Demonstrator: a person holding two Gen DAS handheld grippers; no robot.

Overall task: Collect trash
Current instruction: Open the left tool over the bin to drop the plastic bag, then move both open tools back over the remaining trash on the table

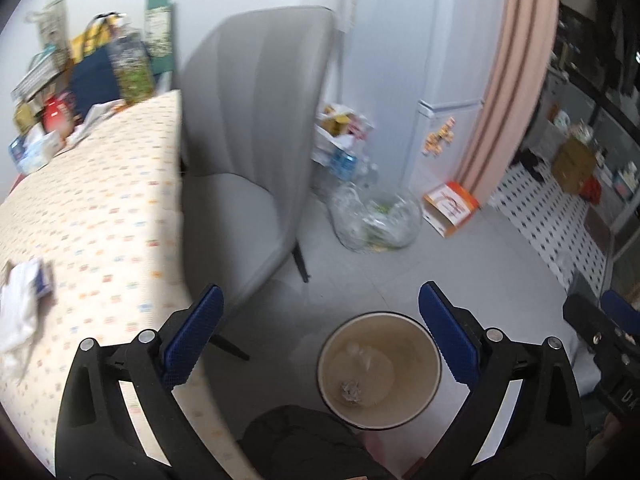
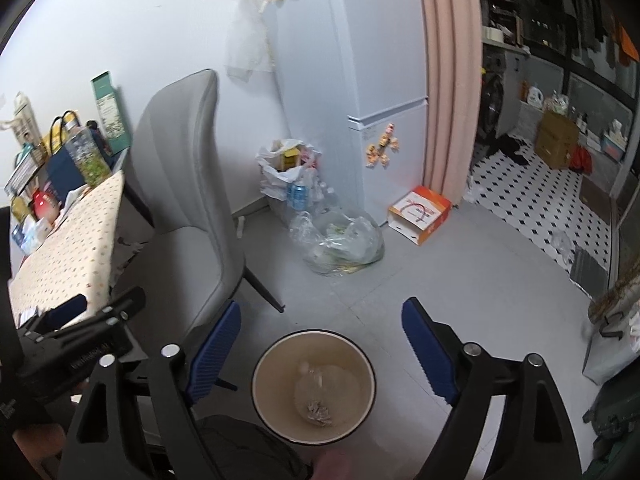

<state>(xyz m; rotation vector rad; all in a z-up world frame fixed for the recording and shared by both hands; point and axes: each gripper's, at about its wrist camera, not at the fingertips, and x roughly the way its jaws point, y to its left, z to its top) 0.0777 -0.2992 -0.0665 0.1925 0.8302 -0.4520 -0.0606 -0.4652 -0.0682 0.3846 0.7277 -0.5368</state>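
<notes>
Trash (image 2: 318,414) is already in the round bin (image 2: 314,386) on the floor: a small crumpled ball. More white scraps (image 1: 22,304) wait on the dotted table (image 1: 100,216). Left gripper (image 1: 320,340) and right gripper (image 2: 322,346) both hang wide open, holding nothing

lived-in home, dining corner: desk (image 1: 100,208) under dotted cloth, grey upholstered chair (image 2: 188,184), white fridge (image 2: 384,80) with magnets, pink curtain (image 2: 448,80), bagged recyclables (image 2: 340,244) on floor, checkered tile floor (image 2: 532,208) beyond.
</notes>
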